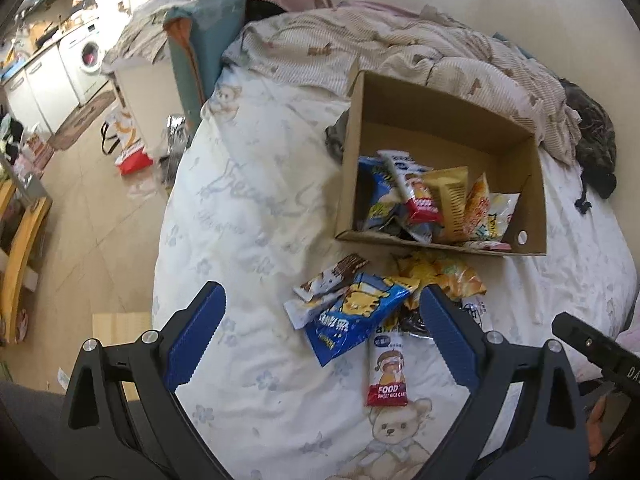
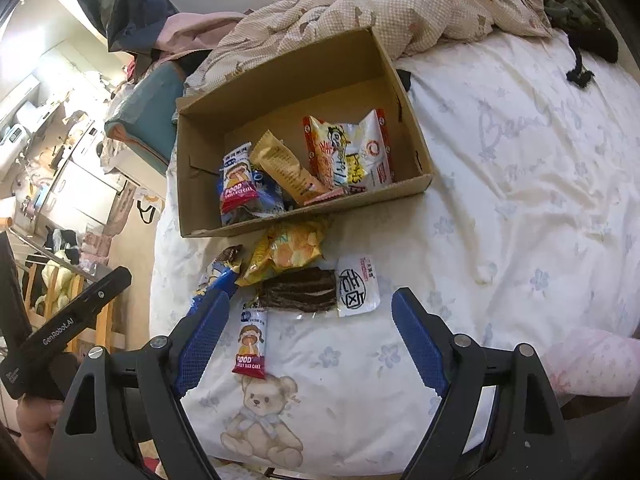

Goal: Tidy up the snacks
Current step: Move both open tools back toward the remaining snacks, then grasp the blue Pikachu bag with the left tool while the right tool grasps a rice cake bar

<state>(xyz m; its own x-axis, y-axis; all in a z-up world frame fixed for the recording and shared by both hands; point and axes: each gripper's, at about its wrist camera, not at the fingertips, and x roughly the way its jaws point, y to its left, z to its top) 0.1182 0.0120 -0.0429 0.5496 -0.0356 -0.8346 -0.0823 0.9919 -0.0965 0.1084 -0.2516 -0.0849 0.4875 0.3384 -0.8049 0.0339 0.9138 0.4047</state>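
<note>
In the left wrist view, the left gripper (image 1: pixel 324 336) is seen with its jaws wide apart and nothing clamped between them, above a loose heap of snacks on the white bedsheet (image 1: pixel 248 208). A blue snack bag (image 1: pixel 356 316) and a red-ended rice cake bar (image 1: pixel 387 372) lie between the blue fingers (image 1: pixel 196 340); a chocolate-printed wrapper (image 1: pixel 332 280) and a yellow crisp bag (image 1: pixel 444 276) lie just beyond. The cardboard box (image 1: pixel 532 200) is set close behind the heap, packets piled against its near wall. Bare sheet is left open to the left, up to the bed's edge. The dark packet under the right finger is largely hidden.

In the right wrist view, the right gripper (image 2: pixel 310 338) is likewise spread and empty. A dark wafer pack (image 2: pixel 298 290) and a white sachet (image 2: pixel 357 286) lie ahead of it, and wide bare sheet to the right. The blue bag is mostly covered by the left finger.
</note>
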